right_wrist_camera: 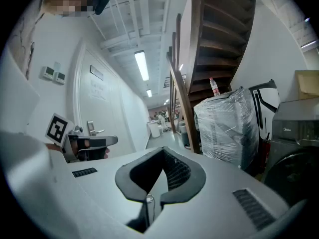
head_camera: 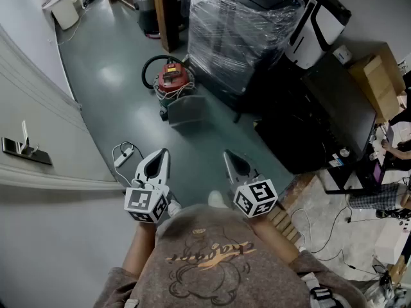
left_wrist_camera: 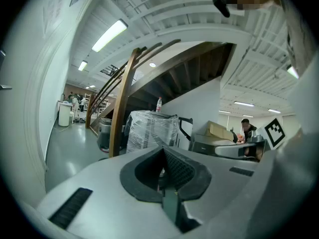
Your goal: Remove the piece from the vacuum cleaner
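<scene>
We are holding the left claw (head_camera: pixel 162 156) and the right claw (head_camera: pixel 230 159) side by side near our body, both closed and gripping nothing. The red vacuum cleaner (head_camera: pixel 173 77) is sitting on the green floor (head_camera: pixel 106 95) farther ahead, just left of a plastic-wrapped stack (head_camera: pixel 241 24), well apart from both claws.

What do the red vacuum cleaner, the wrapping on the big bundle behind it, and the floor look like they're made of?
The vacuum cleaner is probably moulded plastic, going by its even red body, though it is too small to be sure. The wrapping looks like clear plastic stretch film, wrinkled and glinting. The floor has a smooth grey-green coating, perhaps epoxy or vinyl, with a soft sheen under the lights.
</scene>
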A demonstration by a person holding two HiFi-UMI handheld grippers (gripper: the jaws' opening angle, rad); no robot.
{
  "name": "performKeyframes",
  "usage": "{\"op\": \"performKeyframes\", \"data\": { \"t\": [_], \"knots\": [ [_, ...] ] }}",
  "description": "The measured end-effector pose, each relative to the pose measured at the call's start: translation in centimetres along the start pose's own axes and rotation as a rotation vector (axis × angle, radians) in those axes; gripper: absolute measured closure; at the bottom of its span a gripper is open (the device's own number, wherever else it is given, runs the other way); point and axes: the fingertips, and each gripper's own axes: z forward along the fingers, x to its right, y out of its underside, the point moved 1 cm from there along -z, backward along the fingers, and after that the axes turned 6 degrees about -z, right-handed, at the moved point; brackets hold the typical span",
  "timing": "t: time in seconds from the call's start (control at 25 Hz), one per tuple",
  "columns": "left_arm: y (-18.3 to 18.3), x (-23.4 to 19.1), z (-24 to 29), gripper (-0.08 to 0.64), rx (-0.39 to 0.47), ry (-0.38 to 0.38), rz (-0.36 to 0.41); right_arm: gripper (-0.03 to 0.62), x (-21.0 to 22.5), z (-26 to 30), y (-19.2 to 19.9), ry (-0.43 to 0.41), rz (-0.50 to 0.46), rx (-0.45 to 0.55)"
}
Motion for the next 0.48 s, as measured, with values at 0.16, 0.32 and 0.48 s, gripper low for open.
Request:
{"op": "performKeyframes", "data": {
  "t": [0.16, 0.32, 0.48],
  "knots": [
    [0.2, 0.8, 0.5, 0.558, -0.004, -0.016, -0.002, 0.594, 0.7, -0.2, -0.3, -0.018, 0.013, 0.009],
    [0.7, 1.9, 1.4, 0.558, 0.003, -0.046, -0.002, 0.594, 2.3, -0.5, -0.5, -0.047, 0.023, 0.022],
    [1.2, 3.0, 2.5, 0.558, 0.03, -0.094, -0.021, 0.594, 4.3, -0.8, 0.1, -0.091, 0.013, 0.01]
  ]
}}
